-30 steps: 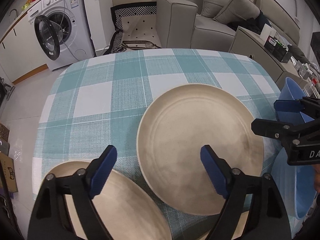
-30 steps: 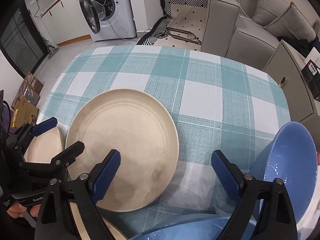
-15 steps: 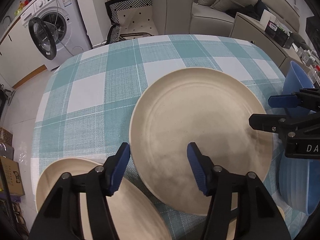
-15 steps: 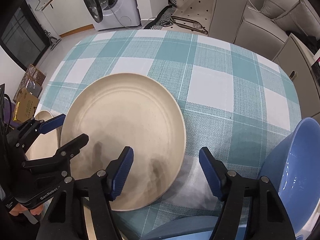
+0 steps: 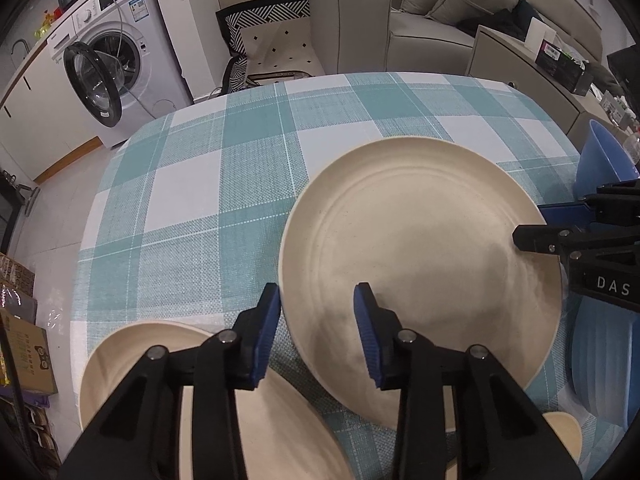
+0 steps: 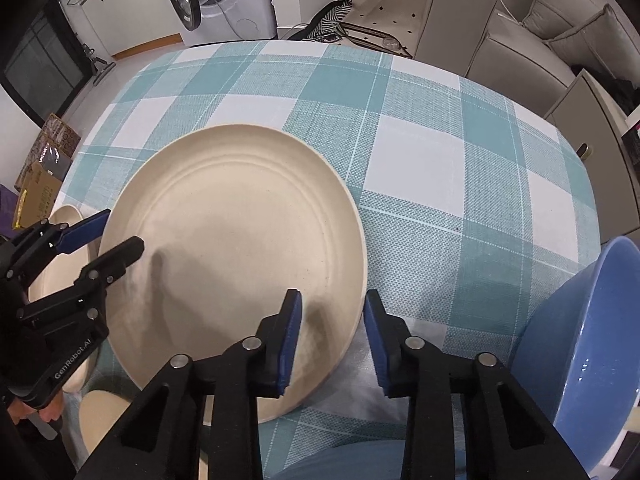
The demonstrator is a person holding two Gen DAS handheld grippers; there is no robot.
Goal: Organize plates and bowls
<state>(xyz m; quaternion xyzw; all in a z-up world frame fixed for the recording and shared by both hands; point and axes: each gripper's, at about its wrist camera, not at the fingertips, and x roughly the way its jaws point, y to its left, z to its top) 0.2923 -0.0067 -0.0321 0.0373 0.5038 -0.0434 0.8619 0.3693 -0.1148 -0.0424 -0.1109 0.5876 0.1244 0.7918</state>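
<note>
Plate (image 5: 420, 248): round, matte cream, ridged; rim between closing jaws of left hand-held gripper (image 5: 316, 332) and right hand-held gripper (image 6: 332, 336), contact unclear.

Your left gripper's (image 5: 316, 334) black arms cover the near part of the second cream plate (image 5: 132, 354), which sits left of the large round cream plate (image 5: 420, 256), and the bottom edge cuts it off. Right of the large plate, the light blue ribbed bowl (image 5: 600, 360) runs off the picture's rim, partly behind your right gripper (image 6: 333, 334). You cannot tell whether either gripper's blue pads press the large plate's rim. In the right wrist view, the blue glazed bowl (image 6: 588, 332) is cropped, and a small cream dish (image 6: 102, 406) below the large plate shows only a sliver.
</note>
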